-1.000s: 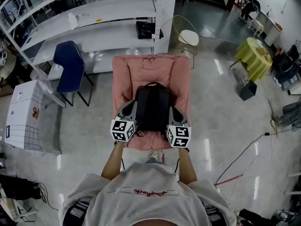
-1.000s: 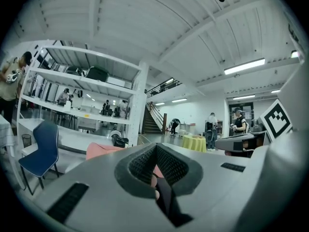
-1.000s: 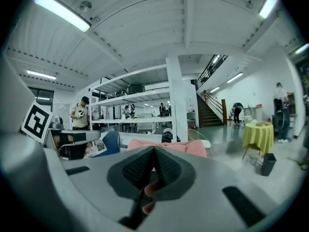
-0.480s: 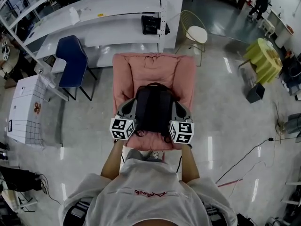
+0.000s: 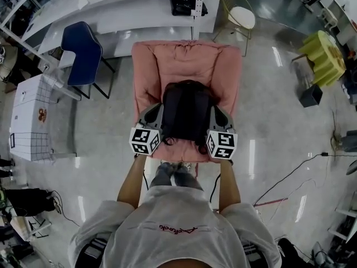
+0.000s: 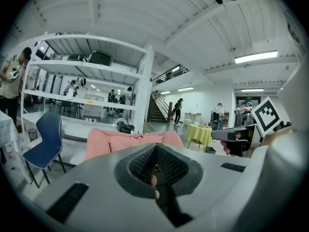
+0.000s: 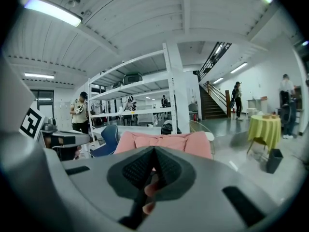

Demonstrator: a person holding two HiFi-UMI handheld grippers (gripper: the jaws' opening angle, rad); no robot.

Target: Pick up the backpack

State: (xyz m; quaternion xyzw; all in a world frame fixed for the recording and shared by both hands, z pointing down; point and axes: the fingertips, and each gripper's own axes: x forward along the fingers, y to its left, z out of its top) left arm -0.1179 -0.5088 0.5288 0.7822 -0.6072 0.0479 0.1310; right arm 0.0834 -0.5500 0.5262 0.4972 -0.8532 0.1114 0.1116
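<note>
A black backpack (image 5: 187, 113) hangs upright over the seat of a pink armchair (image 5: 184, 60), held between my two grippers. My left gripper (image 5: 158, 111) is shut on a dark strap at the backpack's left side. My right gripper (image 5: 215, 110) is shut on a strap at its right side. In the left gripper view the jaws (image 6: 155, 151) are closed, and a dark strap (image 6: 166, 204) trails out below them. The right gripper view shows the same: closed jaws (image 7: 153, 153) with a strap (image 7: 135, 211) running down. The pink armchair (image 7: 164, 141) lies just ahead.
A blue chair (image 5: 81, 46) and white shelving (image 5: 111, 15) stand behind the armchair at the left, with a black bag (image 5: 187, 3) on the shelf. A white box (image 5: 30, 119) sits far left. A gold chair (image 5: 242, 17) and a yellow-clothed table (image 5: 323, 52) stand at the right. Cables (image 5: 290, 177) cross the floor.
Both grippers stay shut on the straps and have shifted with the backpack over the seat. The armchair sits higher in the head view, and the person's legs have come into sight.
</note>
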